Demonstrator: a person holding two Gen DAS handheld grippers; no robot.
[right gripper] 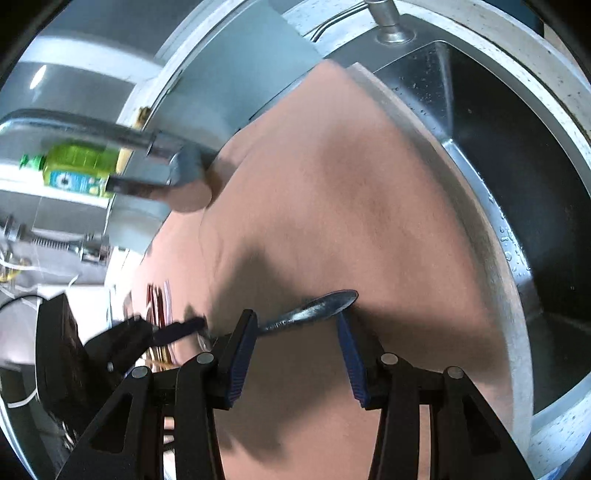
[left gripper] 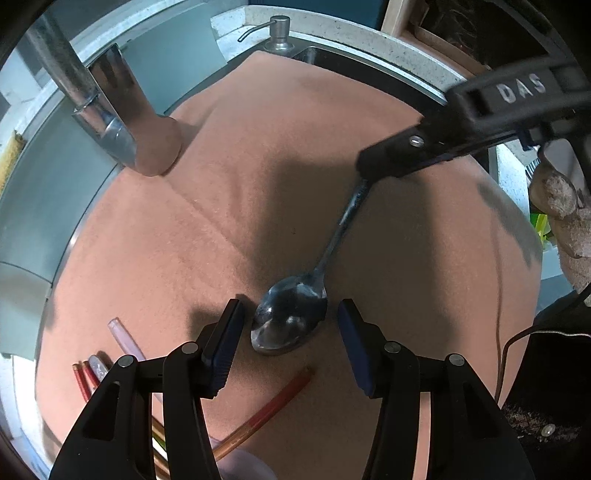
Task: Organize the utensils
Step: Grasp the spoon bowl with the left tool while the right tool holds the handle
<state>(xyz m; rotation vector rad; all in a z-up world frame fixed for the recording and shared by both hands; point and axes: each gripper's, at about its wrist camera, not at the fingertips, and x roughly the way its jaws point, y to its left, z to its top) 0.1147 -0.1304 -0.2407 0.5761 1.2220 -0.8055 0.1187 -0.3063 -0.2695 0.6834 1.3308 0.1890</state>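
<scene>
A metal spoon (left gripper: pixel 291 314) lies on the pink cloth (left gripper: pixel 295 147), its bowl between the open fingers of my left gripper (left gripper: pixel 291 317), which does not grip it. My right gripper (left gripper: pixel 365 166) reaches in from the upper right, its tip over the end of the spoon's handle. In the right wrist view the right gripper (right gripper: pixel 297 325) is open, and the spoon (right gripper: pixel 314 310) lies just ahead of its fingertips. The left gripper (right gripper: pixel 177 328) shows there at the left. Red, pink and amber straws (left gripper: pixel 273 402) lie on the cloth near the left gripper.
A chrome faucet (left gripper: pixel 110 122) hangs over the cloth at the upper left. A soap pump (left gripper: pixel 279 33) stands at the far rim. The steel sink basin (right gripper: pixel 517 166) lies open to the right of the cloth. A green bottle (right gripper: pixel 74 166) stands beyond the faucet.
</scene>
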